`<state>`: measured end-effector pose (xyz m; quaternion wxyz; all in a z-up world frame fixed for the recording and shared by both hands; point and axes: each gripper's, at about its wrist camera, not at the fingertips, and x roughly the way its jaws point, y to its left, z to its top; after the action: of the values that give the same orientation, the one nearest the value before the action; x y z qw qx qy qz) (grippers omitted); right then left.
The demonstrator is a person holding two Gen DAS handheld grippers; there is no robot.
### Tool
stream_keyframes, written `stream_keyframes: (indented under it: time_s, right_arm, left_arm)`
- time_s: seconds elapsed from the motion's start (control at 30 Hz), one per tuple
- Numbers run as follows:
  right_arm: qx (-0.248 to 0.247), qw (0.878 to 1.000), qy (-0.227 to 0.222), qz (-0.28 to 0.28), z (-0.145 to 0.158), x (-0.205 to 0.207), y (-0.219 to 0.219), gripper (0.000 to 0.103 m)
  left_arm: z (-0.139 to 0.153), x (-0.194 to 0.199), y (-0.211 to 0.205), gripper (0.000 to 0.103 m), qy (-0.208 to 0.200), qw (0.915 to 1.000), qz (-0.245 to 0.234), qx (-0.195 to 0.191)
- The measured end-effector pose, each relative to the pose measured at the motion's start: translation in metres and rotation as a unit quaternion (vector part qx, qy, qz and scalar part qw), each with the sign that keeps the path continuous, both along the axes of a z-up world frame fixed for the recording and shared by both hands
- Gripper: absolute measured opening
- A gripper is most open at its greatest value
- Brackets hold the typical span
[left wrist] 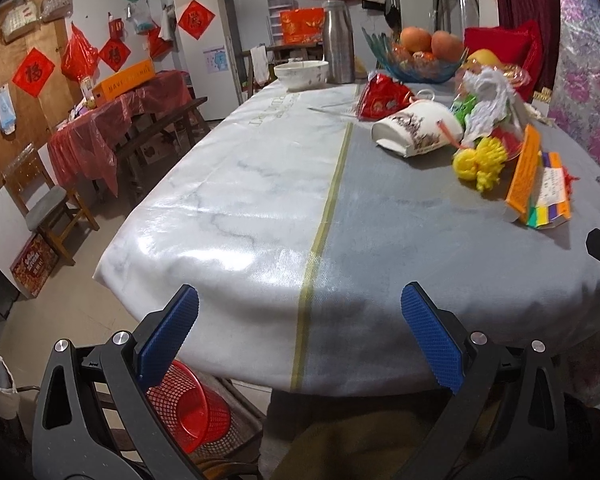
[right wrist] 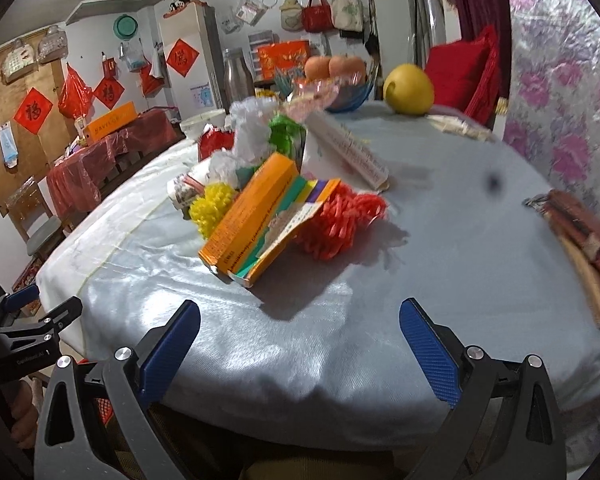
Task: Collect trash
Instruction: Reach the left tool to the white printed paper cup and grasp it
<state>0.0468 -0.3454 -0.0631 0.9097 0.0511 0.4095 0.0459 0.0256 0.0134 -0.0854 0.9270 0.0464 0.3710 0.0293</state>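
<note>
**Both tools spread at the near edge, trash heaped toward the far right**

My left tool [left wrist: 300, 332] hangs just off the near edge of the surface [left wrist: 260, 184], its blue pads wide apart with nothing between them. My right tool [right wrist: 300, 344] sits the same way at the near edge further right, fingers spread and empty, over the grey half of the cloth.

The trash lies in a loose heap on the right part of the surface, well apart from both tools. Nearest to me is an orange carton [right wrist: 246, 210], lying tilted on a flattened multicoloured box [right wrist: 296, 220]. Just beside them on the left is a yellow foam net [right wrist: 212, 206], and on the right a red foam net [right wrist: 340, 220], touching the flattened box. Behind the yellow net a paper cup [left wrist: 416, 130] lies on its side, its mouth toward the left edge, with a pink straw [left wrist: 448, 132] against it. Crumpled white tissue [left wrist: 486, 96] and a green wrapper [left wrist: 466, 106] are piled behind the cup, and a red snack bag [left wrist: 382, 98] lies further back, toward the far edge.

Along the far edge stand a white bowl [left wrist: 302, 74], a steel flask [left wrist: 339, 42] and a blue glass fruit bowl [left wrist: 418, 66] holding oranges. A yellow pomelo [right wrist: 408, 90] rests near the far right corner.

Below the near left corner, on the floor, a red mesh wastebasket [left wrist: 192, 412] lies tipped on its side, partly hidden behind my left tool.
</note>
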Motion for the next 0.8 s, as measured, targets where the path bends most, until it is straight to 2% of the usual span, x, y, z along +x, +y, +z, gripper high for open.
stream_keyframes:
  time_s: [0.23,0.37,0.53,0.63,0.8]
  right_arm:
    - [0.009,1.000,0.017,0.024,-0.018,0.020,0.007,0.098]
    - [-0.001,0.999,0.013,0.039,-0.019,0.027,0.012,0.098]
    - [0.009,0.998,0.005,0.056,-0.019,0.033,0.007,0.099]
    - [-0.006,0.997,-0.001,0.075,-0.021,0.033,0.008,0.099]
    - [-0.046,0.995,-0.020,0.086,-0.025,0.029,0.017,0.099]
  left_arm:
    - [0.004,0.034,-0.002,0.097,0.012,0.9998,-0.018,0.000]
    - [0.012,0.061,-0.010,0.097,0.000,0.9993,-0.035,0.013]
    - [0.018,0.105,-0.039,0.097,-0.007,0.9935,-0.095,0.063]
    - [0.019,0.127,-0.056,0.097,-0.005,0.9880,-0.129,0.085]
    - [0.016,0.173,-0.080,0.097,0.033,0.9802,-0.186,0.059]
